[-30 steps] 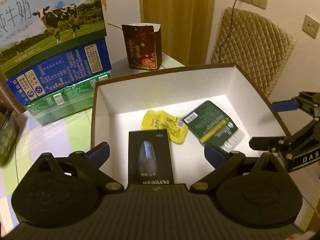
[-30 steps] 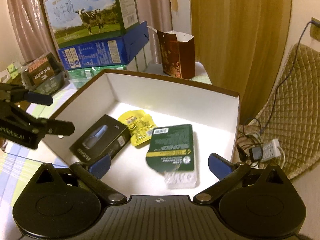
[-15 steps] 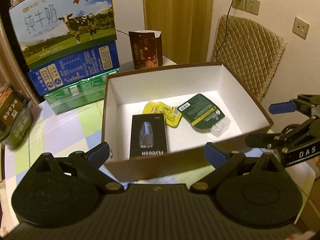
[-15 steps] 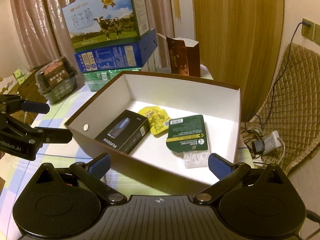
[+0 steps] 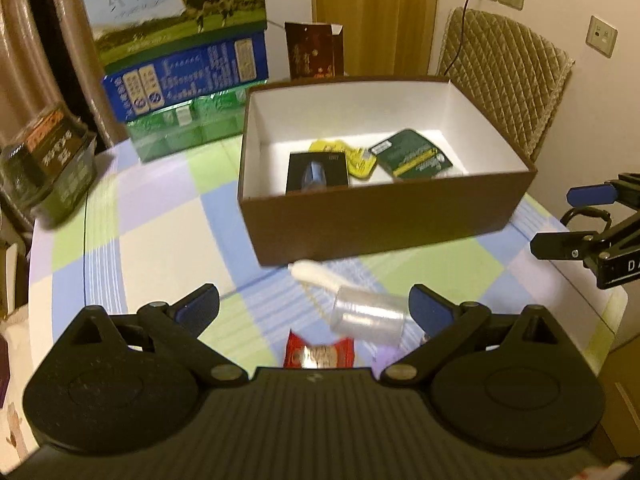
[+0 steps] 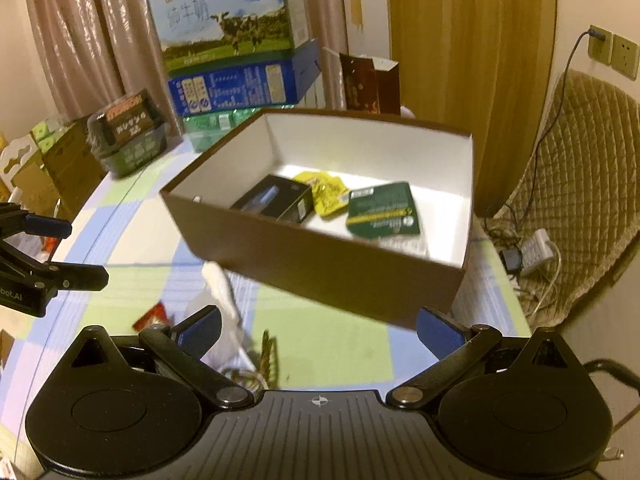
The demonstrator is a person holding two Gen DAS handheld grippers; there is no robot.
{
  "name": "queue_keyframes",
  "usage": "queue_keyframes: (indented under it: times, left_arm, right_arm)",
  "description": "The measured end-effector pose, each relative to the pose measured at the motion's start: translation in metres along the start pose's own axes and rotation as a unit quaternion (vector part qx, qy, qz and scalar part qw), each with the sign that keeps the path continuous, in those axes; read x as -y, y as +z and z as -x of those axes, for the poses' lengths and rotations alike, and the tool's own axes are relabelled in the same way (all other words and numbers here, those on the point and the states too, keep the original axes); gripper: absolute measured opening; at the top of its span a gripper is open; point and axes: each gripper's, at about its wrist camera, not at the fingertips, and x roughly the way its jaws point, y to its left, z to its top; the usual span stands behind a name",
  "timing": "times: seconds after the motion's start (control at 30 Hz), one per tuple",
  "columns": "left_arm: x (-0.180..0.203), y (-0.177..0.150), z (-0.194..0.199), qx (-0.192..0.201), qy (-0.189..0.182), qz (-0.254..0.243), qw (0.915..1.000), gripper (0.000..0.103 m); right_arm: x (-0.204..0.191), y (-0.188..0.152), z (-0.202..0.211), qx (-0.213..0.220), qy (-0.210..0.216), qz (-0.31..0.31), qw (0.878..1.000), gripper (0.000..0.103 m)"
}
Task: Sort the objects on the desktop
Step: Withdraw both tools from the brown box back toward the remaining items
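Left wrist: clear roll (image 5: 366,319) sideways.

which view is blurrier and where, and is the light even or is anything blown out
Both views show motion blur. Left wrist: the dark tub at the left edge smears most, and the clear roll is soft. Right wrist: the clutter by the left finger streaks, and the brown box front edge is soft. Light is warm and dim; the box's white inside is brightest, not clipped.
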Motion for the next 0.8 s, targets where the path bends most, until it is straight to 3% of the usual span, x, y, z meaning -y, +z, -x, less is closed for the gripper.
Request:
queue_keyframes:
  times: [0.37,0.8]
  left_arm:
    - [0.007,-0.043,0.014,-0.023,-0.021,0.001,0.9995,0.099]
    - [0.025,-0.089,-0.01,-0.083,-0.068,-0.01,0.9942,0.094]
  right_arm:
    - [-0.025,-0.027,0.002,-0.028,0.014,0.021,0.999,0.101]
    - [-0.022,-0.064,-0.015,-0.082,-0.001,0.009,0.997,0.101]
